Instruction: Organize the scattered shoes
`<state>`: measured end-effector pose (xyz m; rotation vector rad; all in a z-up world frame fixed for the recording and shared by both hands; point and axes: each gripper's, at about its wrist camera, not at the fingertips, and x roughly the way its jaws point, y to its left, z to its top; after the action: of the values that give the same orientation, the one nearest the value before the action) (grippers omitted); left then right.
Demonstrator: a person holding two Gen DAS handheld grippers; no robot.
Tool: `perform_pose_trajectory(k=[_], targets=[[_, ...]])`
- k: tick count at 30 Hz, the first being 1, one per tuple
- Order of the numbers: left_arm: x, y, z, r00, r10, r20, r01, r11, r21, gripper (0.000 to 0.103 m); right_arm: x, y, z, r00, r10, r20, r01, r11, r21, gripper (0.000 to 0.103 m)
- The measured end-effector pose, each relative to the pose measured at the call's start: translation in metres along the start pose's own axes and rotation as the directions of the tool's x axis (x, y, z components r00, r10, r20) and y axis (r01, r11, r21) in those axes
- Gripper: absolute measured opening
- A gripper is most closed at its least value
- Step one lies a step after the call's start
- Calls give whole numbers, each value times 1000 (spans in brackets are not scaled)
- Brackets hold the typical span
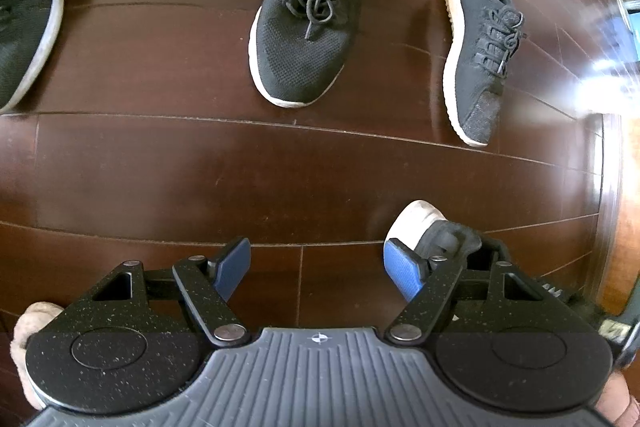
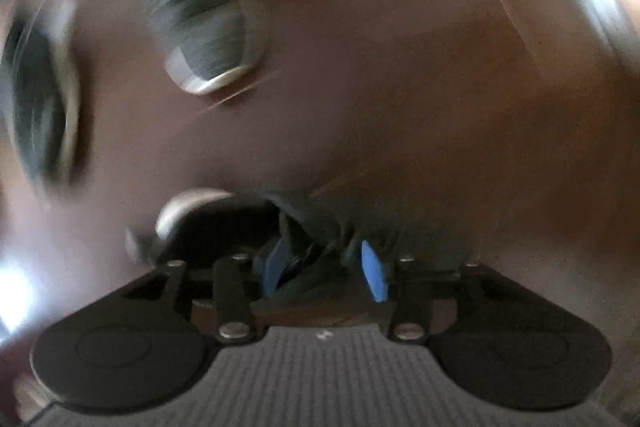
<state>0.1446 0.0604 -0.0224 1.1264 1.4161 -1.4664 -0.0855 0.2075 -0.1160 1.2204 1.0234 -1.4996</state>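
A dark wooden plank floor runs under everything, with glare and some boxes or furniture washed out at the far right edge. Going left to right in my left wrist view: a dark knit shoe with a pale sole lies partly cut off at the left edge, then a black mesh sneaker with loose laces points its toe toward me in the middle, and a slimmer dark sneaker lies well apart to its right, toe also toward me. The three are spread out and not paired or lined up, so I judge the sorting is far from done. My left gripper hovers above bare floor with its jaws wide and nothing between the blue pads. Just behind the right pad sits a fourth shoe, white heel showing, which I take to be the one my other hand carries. My right wrist view is heavily smeared by motion. There my right gripper has its jaws narrowed onto the dark collar of that shoe, which hangs in front of the camera. I grip the collar because it is a thin edge the pads can pinch. Two blurred shoes lie on the floor to the left.
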Motion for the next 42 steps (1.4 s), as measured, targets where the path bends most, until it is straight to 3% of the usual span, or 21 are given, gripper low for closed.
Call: perform_pose_trajectory(k=[1,3,4,5,6,8,11,15,18,20,22,23,25,27,28,31,34,37,38,42], targets=[[0,1,0,1000,-1,2,1,1000,-2,79,-6,11,-1,999,45,12,-42,987,-152,46],[-1,1,0,1000,0,3,0,1000,-6,79,-13,31,-4,994,112,-4,-104,902,-419,46],[0,2,0,1000,1,3,-1,1000,-8,79,-13,41,-9,992,122,-40,-123,818,-562,46],[0,2,0,1000,2,2,-2,1000,-10,79,-12,45,-13,991,118,-59,-128,765,-631,46],[0,2,-1,1000,4,2,-4,1000,-12,79,-8,51,-21,990,104,-91,-137,670,-730,46],[0,2,-1,1000,4,4,-4,1000,-16,79,3,58,-31,989,70,-131,-148,536,-831,46],[-1,2,-1,1000,4,10,-4,1000,-24,79,26,64,-45,992,-9,-126,-116,337,-935,47],[0,4,-3,1000,6,10,-6,1000,-31,79,37,73,-52,990,-13,-138,-133,179,-975,53],[1,4,-4,1000,10,5,-10,999,-35,79,43,83,-53,987,-18,-158,-156,99,-983,54],[2,3,-5,1000,10,3,-10,999,-33,79,49,86,-51,979,3,-202,-201,108,-974,54],[3,2,-4,1000,9,2,-9,1000,-29,79,60,80,-50,962,-36,-270,-264,118,-957,54],[3,1,-4,1000,9,2,-9,1000,-26,79,63,81,-47,959,-38,-282,-273,149,-950,40],[2,1,-3,1000,6,3,-6,1000,-25,79,69,83,-40,951,-40,-306,-291,210,-933,36],[2,2,-3,1000,7,4,-7,1000,-26,79,69,84,-25,942,-6,-336,-314,341,-886,32],[1,3,-3,1000,7,3,-7,1000,-28,79,69,83,-23,941,7,-338,-316,377,-871,31],[1,4,-3,1000,5,1,-5,999,-31,79,67,72,0,941,104,-323,-316,613,-724,28],[0,4,-3,1000,0,3,0,999,-34,79,66,69,12,939,161,-303,-322,719,-615,25],[-1,5,-2,1000,-3,3,4,999,-37,79,64,76,22,931,233,-279,-350,785,-511,23],[-2,6,-2,1000,-4,3,4,999,-37,79,64,83,28,919,282,-274,-380,815,-438,22],[-3,7,-1,1000,-5,6,5,999,-42,79,71,93,41,887,383,-257,-444,859,-255,20]])
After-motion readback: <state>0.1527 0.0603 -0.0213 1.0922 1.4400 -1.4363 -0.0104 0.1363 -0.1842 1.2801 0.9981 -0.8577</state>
